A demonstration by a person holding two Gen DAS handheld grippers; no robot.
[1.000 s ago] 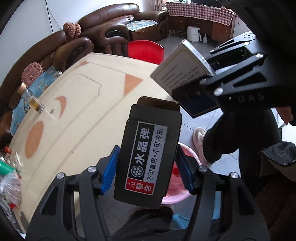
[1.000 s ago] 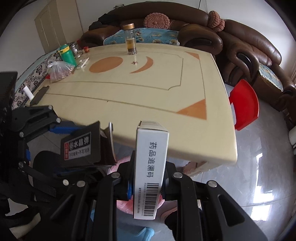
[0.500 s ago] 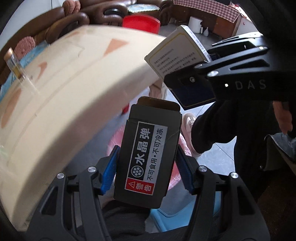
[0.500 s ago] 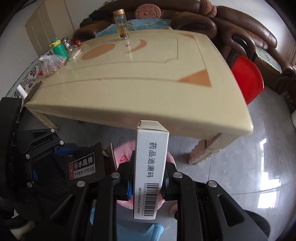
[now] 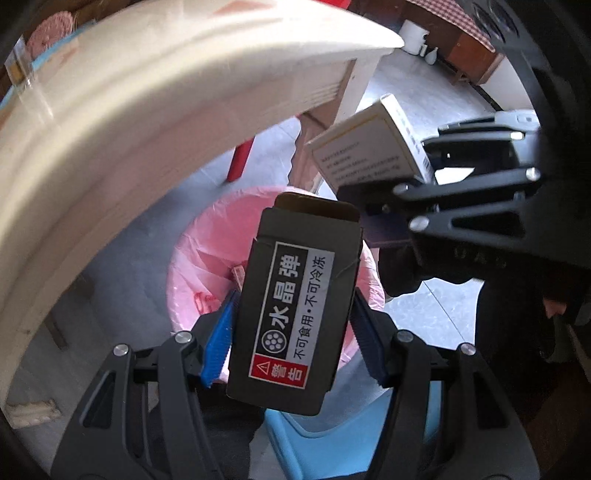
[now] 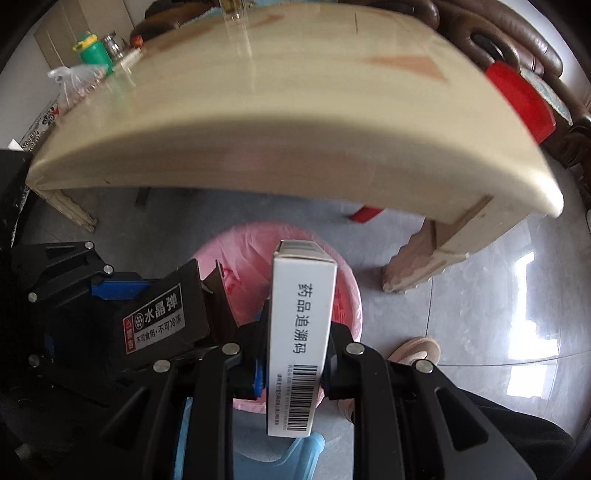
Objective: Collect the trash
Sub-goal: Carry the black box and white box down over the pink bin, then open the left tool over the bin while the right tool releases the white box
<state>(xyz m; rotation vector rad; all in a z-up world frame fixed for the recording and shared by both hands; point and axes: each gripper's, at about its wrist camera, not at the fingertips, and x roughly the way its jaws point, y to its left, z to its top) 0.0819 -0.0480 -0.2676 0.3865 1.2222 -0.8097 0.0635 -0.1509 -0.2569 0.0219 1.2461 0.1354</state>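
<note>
two rectangular cardboard boxes (image 5: 295, 306) (image 6: 301, 339) above crinkly pink bag (image 5: 199, 266)

A cream desk (image 6: 295, 110) with orange inlays is seen from below its edge. On its far left corner a green bottle (image 6: 92, 50) and a clear plastic bag (image 6: 74, 79) are set. Beyond its right side a red chair (image 6: 521, 99) and brown sofas (image 6: 498, 33) are placed.

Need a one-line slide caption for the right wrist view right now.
Right gripper clamps an upright white box above the pink-lined trash bin; left gripper holds a black box alongside.
</note>
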